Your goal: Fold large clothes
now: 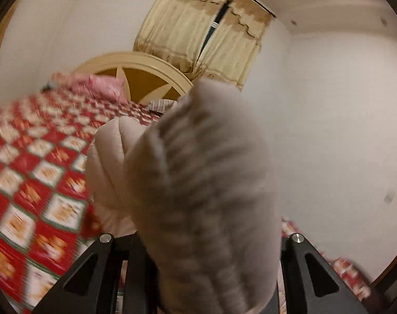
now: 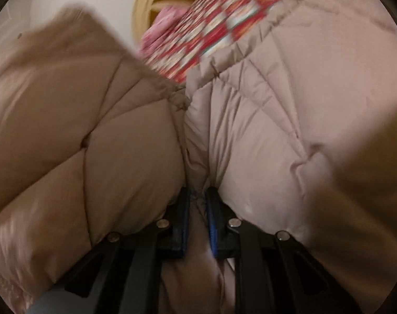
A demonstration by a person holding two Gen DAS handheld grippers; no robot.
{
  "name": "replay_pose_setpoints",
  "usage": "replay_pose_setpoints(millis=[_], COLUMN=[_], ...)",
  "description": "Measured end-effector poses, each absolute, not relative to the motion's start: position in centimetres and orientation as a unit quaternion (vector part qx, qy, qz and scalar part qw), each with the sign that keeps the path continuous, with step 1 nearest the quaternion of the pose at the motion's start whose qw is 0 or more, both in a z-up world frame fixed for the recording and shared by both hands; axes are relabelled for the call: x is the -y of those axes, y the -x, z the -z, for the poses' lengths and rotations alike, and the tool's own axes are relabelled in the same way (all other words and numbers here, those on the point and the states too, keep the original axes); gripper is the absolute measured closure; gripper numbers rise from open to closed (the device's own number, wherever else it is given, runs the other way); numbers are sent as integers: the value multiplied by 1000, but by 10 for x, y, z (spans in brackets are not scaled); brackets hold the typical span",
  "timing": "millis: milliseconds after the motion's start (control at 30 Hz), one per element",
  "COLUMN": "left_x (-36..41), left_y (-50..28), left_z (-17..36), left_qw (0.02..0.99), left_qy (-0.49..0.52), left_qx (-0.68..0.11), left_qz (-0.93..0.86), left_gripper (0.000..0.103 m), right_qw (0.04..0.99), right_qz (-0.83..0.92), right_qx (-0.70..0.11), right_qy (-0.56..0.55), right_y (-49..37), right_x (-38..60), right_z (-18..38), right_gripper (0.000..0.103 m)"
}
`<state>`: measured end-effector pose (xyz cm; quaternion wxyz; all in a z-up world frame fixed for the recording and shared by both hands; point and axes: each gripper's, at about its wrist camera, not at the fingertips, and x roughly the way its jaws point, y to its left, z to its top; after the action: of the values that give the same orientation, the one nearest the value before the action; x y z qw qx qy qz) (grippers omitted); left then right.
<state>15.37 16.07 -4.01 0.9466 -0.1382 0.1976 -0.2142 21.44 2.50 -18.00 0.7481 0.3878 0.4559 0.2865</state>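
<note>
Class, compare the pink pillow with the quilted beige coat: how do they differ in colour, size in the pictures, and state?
The pink pillow is bright pink; the quilted beige coat is pale beige. The pillow looks small, far off by the headboard; the coat fills the right wrist view. The pillow lies untouched on the bed; the coat is pinched in the right tool. Both look padded.

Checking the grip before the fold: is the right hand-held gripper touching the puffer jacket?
Touching. The right wrist view shows the right hand-held gripper with both fingers pinching a fold of the beige quilted jacket.
</note>
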Motion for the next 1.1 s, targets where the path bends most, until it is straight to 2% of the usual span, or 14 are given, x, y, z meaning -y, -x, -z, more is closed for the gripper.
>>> replay_pose_setpoints(millis=[167, 333, 400, 467, 533, 600, 767, 833, 900, 967, 1033, 1100], left_x=[-123, -47, -22, 1, 28, 54, 100, 102, 100, 97, 98, 101], left_y=[-153, -158, -158, -156, -149, -140, -114, -113, -113, -112, -107, -102], left_z=[34, 48, 59, 75, 95, 115, 163, 174, 179, 184, 190, 194], left_qw=[951, 948, 941, 931, 923, 916, 889, 883, 882, 879, 874, 871], left_qy=[63, -38, -63, -87, -131, -189, -330, -342, -339, -348, -364, -374], left_qx=[-202, -212, -221, -231, -233, -226, -177, -173, -172, -166, -157, -148], left_qz=[223, 235, 250, 269, 278, 273, 265, 271, 280, 282, 282, 283], left_gripper=[75, 75, 74, 74, 74, 73, 69, 67, 67, 67, 67, 66], right_qw=[727, 757, 777, 795, 815, 827, 817, 810, 800, 798, 801, 817], right_qz=[-333, -325, -299, -269, -231, -205, -189, -202, -229, -235, -250, -259], right_qx=[-481, -458, -442, -421, -395, -368, -343, -336, -337, -356, -378, -408], right_qy=[-359, -336, -333, -344, -356, -374, -423, -437, -441, -426, -392, -315], right_y=[-222, -195, -179, -164, -151, -142, -151, -155, -170, -177, -187, -202], right_x=[-16, 68, 113, 155, 199, 237, 292, 301, 298, 290, 270, 238], right_z=[172, 149, 144, 143, 143, 146, 151, 149, 146, 144, 134, 115], right_gripper=[88, 84, 74, 72, 65, 46, 37, 25, 7, 2, 2, 2])
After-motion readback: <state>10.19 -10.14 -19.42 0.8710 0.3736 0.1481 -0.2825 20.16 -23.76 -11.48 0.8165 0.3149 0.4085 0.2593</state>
